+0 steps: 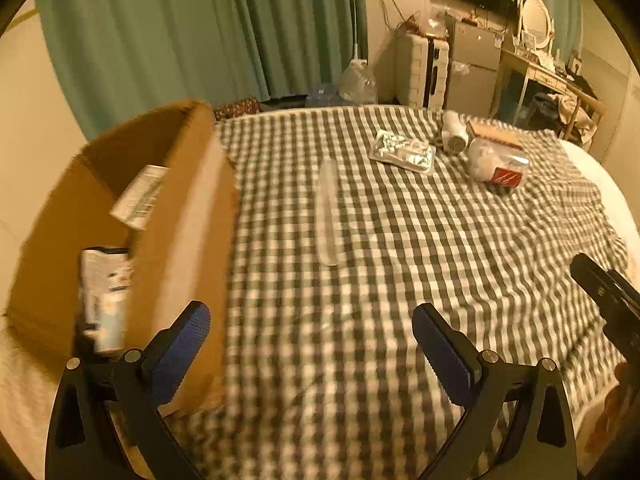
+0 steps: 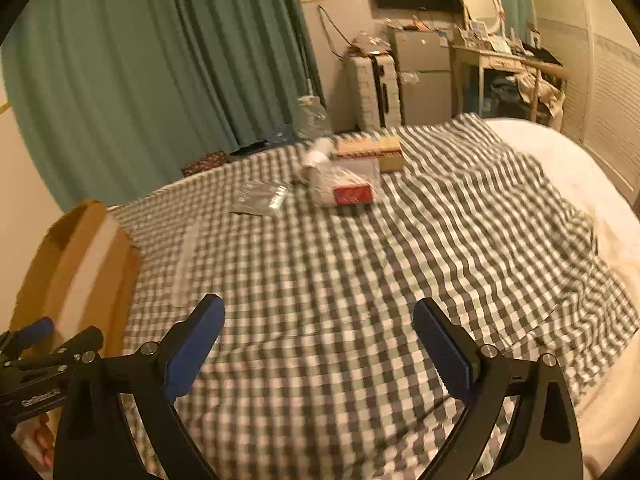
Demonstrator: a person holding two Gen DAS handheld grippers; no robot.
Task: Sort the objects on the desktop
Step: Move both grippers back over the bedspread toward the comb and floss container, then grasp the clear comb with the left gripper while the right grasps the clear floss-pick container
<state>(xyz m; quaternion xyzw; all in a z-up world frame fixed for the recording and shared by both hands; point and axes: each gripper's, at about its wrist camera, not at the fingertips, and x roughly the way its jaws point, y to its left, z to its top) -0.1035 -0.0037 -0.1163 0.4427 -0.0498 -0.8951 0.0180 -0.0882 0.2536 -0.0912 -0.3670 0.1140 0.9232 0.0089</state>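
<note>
Here, a bed spread with a gray-and-white checked cloth (image 1: 400, 240), filling most of both wrist views. At its left edge, an open cardboard box (image 1: 188, 240), with two white printed packages (image 1: 106, 300) already inside, one leaning against the far wall, one standing nearer.

Still out on the cloth, well apart from the box: a clear, long plastic case (image 1: 330, 212) lying lengthwise near the middle; beyond it a flat silvery packet (image 1: 402, 152); further right a clear bag with a red label (image 1: 500, 164), touching a small white hair dryer (image 1: 456, 130) and a long tan box (image 1: 494, 132) behind.

Left gripper (image 1: 312, 356) spread wide, blue pads apart, nothing between them, hovering over bare cloth just beside the box's near corner. Right gripper (image 2: 320, 356) likewise spread wide and empty, over open cloth to the right.

Likely trouble ahead: the clear case, nearly invisible against the checks and smooth, probably slipping from a pinch across its narrow body or sinking into the soft bedding under pressure. The crinkly bag probably deforming, letting contents shift. Left fingers close to the box wall, so a careless swing could shove or tip it.
</note>
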